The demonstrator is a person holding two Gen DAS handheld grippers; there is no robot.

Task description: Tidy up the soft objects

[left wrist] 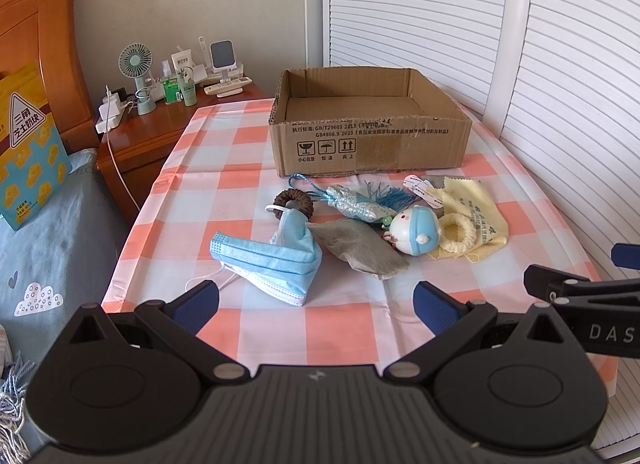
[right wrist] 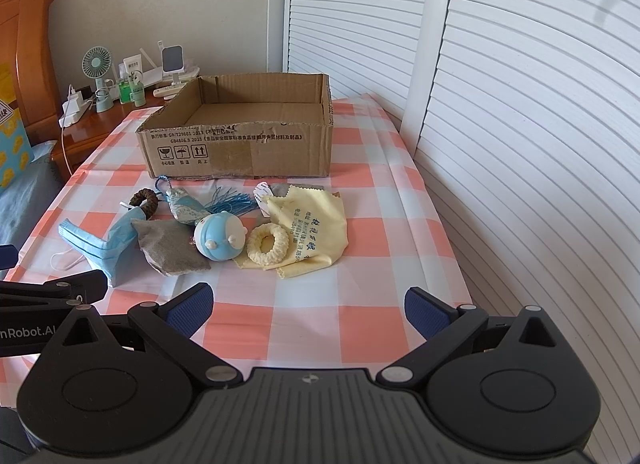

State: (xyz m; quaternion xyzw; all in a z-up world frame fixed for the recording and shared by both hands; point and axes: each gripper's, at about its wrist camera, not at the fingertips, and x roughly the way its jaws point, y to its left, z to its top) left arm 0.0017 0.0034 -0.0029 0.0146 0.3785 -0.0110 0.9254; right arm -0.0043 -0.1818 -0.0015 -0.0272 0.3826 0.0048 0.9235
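— Soft objects lie in a loose row on the tabletop (left wrist: 256,328), which wears a pink-and-white checked cloth; where does the row sit?

— Just in front of the cardboard box (left wrist: 370,144), near its printed front wall; the box is open on top and nothing shows inside it.

— Largest first, then?

— The yellow cloth (right wrist: 316,232) at the right end, printed with dark characters; the blue face mask (left wrist: 276,260) at the left end, folded, its white ear loop trailing on the cloth; the grey pouch (left wrist: 360,248) between them, touching the mask.

— And the smaller ones?

— A round blue-and-white toy (right wrist: 219,240) just beside the pouch; a cream ring (right wrist: 268,245) lying on the yellow cloth and touching the toy; a patterned sachet (left wrist: 352,204) with a blue tassel behind the toy; a brown ring (left wrist: 294,203) at the back left, partly under the mask.

— The tongs?

— Left tongs (left wrist: 316,304) hover near the mask, jaws spread wide, holding nothing; right tongs (right wrist: 308,306) likewise spread and bare, over the checks in front of the yellow cloth.
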